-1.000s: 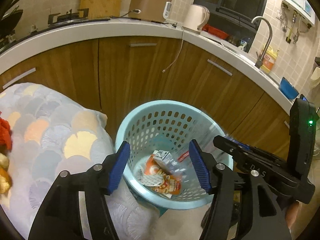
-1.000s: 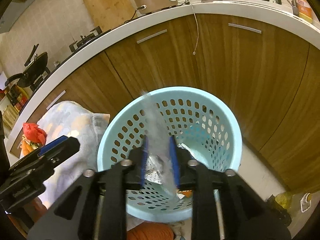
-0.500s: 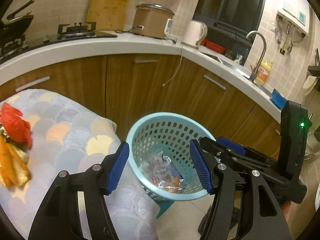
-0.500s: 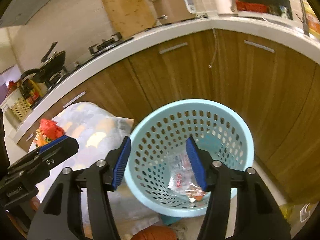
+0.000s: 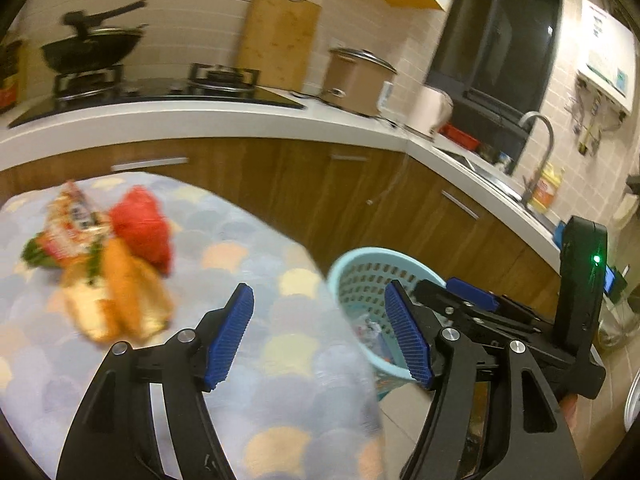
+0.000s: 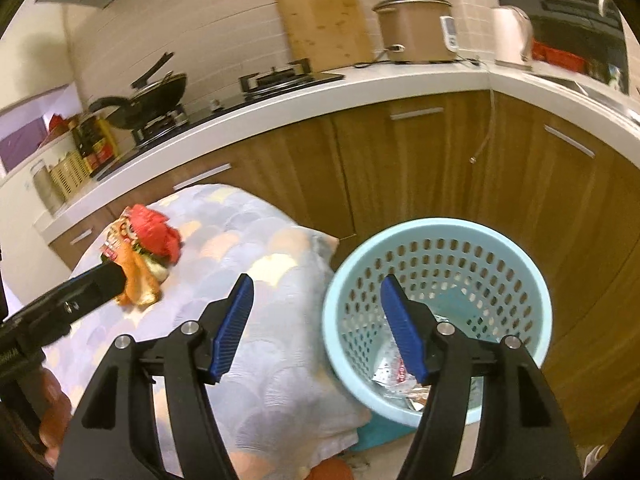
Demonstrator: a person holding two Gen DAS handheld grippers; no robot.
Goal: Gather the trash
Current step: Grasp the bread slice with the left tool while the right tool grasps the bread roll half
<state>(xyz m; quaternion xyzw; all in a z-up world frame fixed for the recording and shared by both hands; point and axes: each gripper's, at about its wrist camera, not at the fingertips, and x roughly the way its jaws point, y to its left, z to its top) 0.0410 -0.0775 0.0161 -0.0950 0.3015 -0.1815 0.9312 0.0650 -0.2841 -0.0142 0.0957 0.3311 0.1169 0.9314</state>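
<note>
Left gripper [image 5: 320,334]: jaws opening, nothing between the blue pads, only the patterned cloth [image 5: 256,360] behind them. Right gripper [image 6: 314,328]: jaws also opening, also empty, above the edge between cloth and basket.

Light blue basket [image 6: 520,264] with holes on the floor, at about 3 o'clock from the cloth-covered table and touching the cloth. Inside at the bottom, some crumpled wrappers [image 6: 394,368] (print too blurred to read).

Remaining trash pile [image 5: 108,256] on the cloth, at about 10 o'clock from the left gripper, well apart from its pads: a red crumpled piece [image 5: 140,228], orange and yellowish pieces, a printed wrapper, all blurred. In the right wrist view, same pile at 10 o'clock, with the tip of the left gripper just beside it.

Behind, at 12 o'clock: brown cabinets [image 6: 400,168], white counter [image 6: 360,88], wooden board, rice cooker, black pan.
</note>
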